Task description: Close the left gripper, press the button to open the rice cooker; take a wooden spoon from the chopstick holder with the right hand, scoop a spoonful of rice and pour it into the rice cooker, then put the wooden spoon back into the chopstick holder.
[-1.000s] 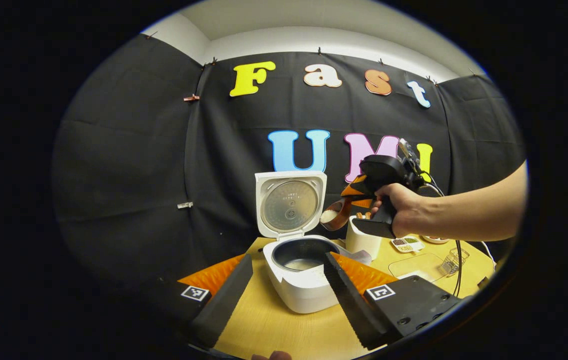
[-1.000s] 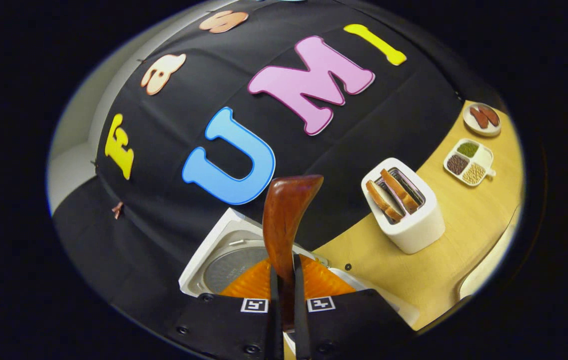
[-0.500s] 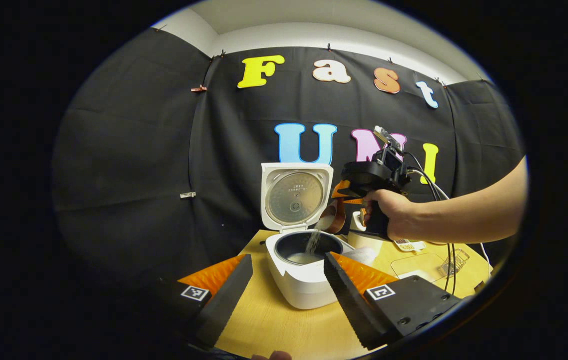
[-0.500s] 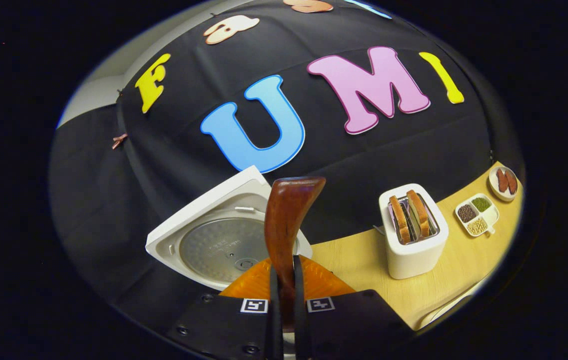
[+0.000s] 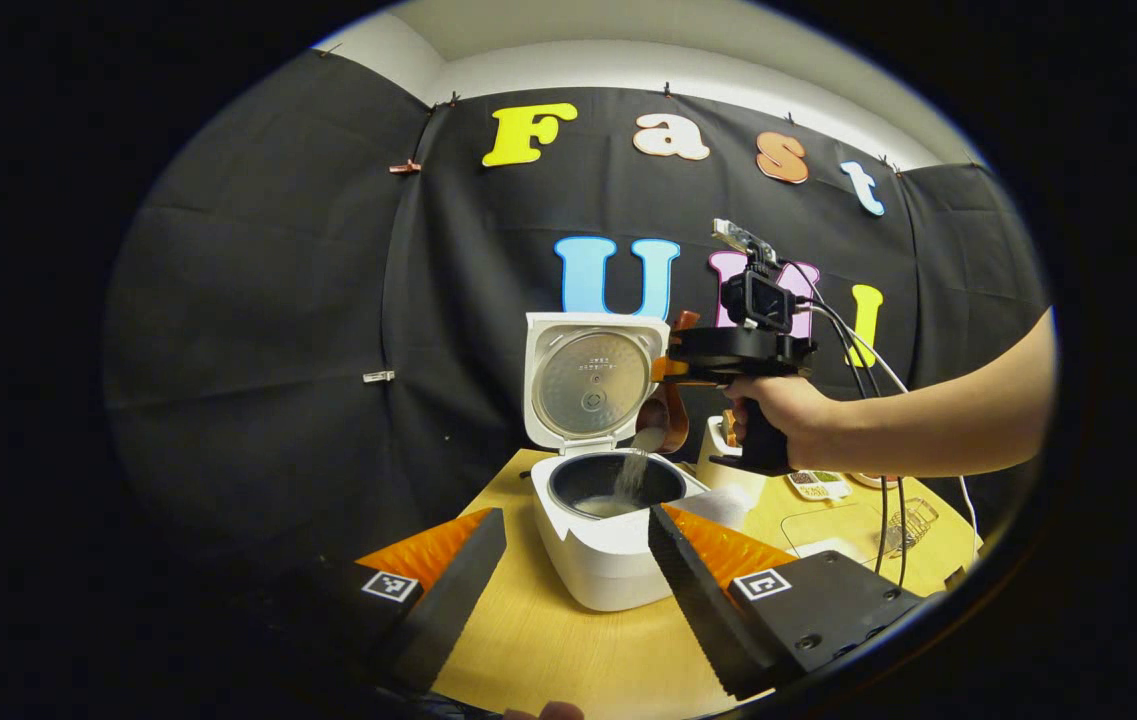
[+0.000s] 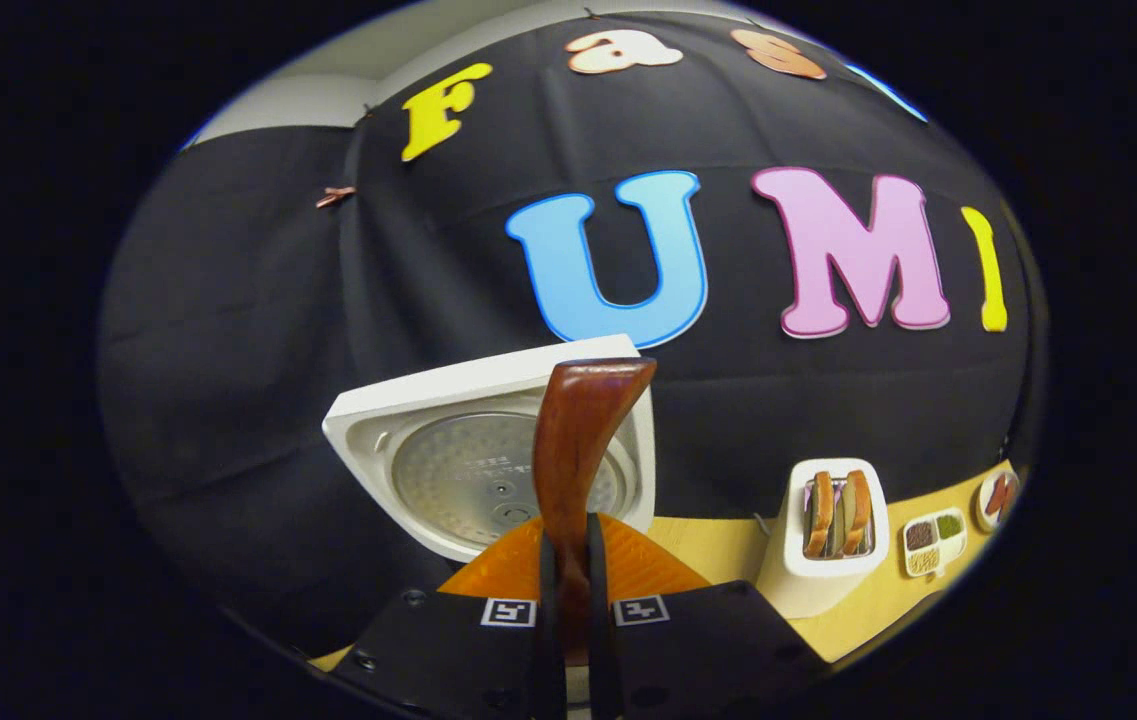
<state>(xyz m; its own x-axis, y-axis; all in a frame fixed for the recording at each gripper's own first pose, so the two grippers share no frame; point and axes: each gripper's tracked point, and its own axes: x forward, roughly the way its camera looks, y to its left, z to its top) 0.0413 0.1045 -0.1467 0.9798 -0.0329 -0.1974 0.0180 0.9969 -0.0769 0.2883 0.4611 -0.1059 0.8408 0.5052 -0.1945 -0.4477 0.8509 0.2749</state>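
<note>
The counter [image 5: 548,640] is light wood. A white rice cooker [image 5: 608,560] stands on it near the back edge, lid [image 5: 593,380] raised, pot open. To its right, close to the back edge, stands a white toaster [image 6: 828,560] with bread slices in its slots. Farther right along that edge lie a divided dish [image 6: 931,540] of grains and a small plate [image 6: 996,497]. Toward the right edge sit a clear tray [image 5: 833,527] and a small wire basket [image 5: 913,520].
</note>
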